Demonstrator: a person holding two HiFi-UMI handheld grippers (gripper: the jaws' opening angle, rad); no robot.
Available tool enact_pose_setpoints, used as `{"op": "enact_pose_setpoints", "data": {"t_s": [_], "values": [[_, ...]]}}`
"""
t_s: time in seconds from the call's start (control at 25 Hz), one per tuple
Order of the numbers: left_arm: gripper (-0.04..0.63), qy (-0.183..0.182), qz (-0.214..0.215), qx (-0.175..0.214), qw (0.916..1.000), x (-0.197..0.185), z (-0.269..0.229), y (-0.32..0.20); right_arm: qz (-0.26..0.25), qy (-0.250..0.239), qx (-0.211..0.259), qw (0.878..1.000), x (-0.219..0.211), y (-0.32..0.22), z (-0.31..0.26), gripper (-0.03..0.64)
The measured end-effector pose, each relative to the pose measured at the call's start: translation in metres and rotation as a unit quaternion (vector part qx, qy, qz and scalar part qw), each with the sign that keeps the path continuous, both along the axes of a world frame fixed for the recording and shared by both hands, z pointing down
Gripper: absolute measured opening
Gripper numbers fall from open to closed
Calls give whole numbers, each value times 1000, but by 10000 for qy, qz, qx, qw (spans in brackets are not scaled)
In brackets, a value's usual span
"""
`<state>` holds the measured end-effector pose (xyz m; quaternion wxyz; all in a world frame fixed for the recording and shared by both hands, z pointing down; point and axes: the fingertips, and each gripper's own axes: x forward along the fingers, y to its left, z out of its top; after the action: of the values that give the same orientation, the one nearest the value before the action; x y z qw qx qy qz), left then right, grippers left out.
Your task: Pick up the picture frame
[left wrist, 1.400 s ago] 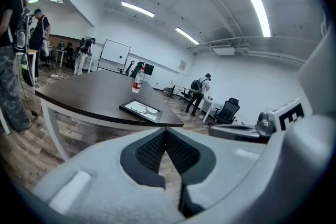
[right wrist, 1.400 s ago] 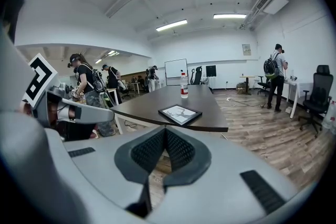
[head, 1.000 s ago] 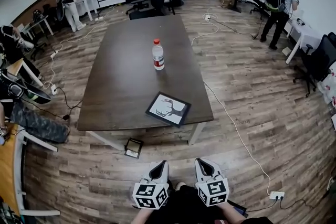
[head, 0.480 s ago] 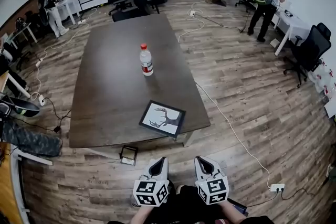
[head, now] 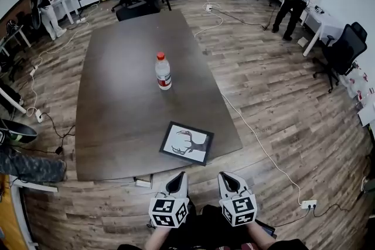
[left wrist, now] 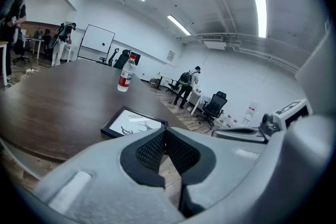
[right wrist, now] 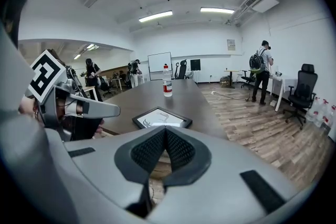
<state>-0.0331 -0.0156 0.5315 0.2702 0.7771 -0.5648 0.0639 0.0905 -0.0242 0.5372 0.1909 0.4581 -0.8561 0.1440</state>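
Black rectangular frame (head: 187,143) flat on dark matte table (head: 117,114)
Left gripper (head: 179,178), right gripper (head: 225,178) — ribbed pads pressed together, nothing held.

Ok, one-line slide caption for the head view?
Left gripper and right gripper, both shut, short of the table's near edge; picture frame lies flat, water bottle beyond.

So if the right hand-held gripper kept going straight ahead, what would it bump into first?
Probably the picture frame, lying flat near the front edge of the table, right ahead of the shut right hand-held gripper. Depth is hard to judge, though.
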Motion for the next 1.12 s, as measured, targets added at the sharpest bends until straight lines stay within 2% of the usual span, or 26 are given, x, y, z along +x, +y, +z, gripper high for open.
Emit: {"op": "enact_pose_setpoints", "data": {"t_s": [0.52, 0.84, 1.12], "values": [[9, -66, 747, -117, 9971, -50, 9, -64, 756, 92, -261, 9968, -41, -46, 13, 5], [9, -250, 1323, -205, 9907, -72, 12, -95, 1206, 63, -361, 9920, -68, -67, 15, 6], [9, -413, 1157, -373, 9917, -97, 18, -110, 1221, 63, -377, 9918, -86, -80, 11, 6]]}}
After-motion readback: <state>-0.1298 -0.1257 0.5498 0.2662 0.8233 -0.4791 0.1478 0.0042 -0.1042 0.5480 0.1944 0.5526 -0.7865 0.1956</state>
